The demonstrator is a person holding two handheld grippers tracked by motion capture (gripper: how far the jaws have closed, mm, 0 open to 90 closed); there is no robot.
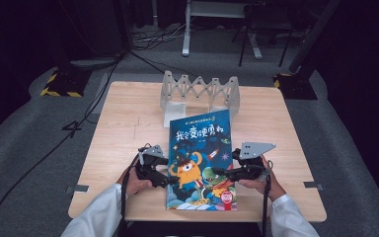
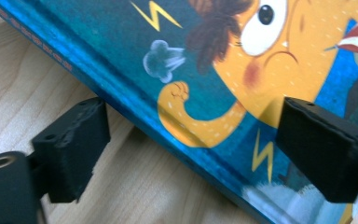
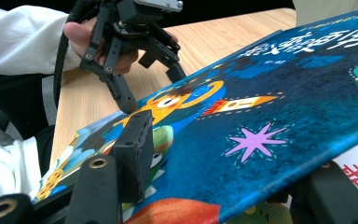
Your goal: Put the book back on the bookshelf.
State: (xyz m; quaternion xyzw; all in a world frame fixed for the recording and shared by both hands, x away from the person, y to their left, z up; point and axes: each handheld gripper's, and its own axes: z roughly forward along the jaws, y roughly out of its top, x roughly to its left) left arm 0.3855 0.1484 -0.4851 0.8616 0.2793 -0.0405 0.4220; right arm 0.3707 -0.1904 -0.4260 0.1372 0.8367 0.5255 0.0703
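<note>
A blue picture book (image 1: 200,160) is seen lying on the wooden surface (image 1: 123,128), its front cover gripped and lifted by the right tool (image 1: 218,172). The left tool (image 1: 169,180) is held wide open astride the book's spine edge, nothing being pinched.

The book (image 1: 201,158) has a deep blue cover with a yellow-orange one-eyed monster, a green creature beside it, white title characters and a small purple star. In my left gripper view I see yellow lightning marks and a grey-blue puff on this cover, and the spine is bright blue. My left gripper (image 1: 170,180) and my right gripper (image 1: 216,172) are black, each with a grey plate. The table (image 1: 128,123) is light wood with fine grain. The rack (image 1: 200,91) at its far edge is pale grey. My sleeves (image 1: 98,215) are white.
</note>
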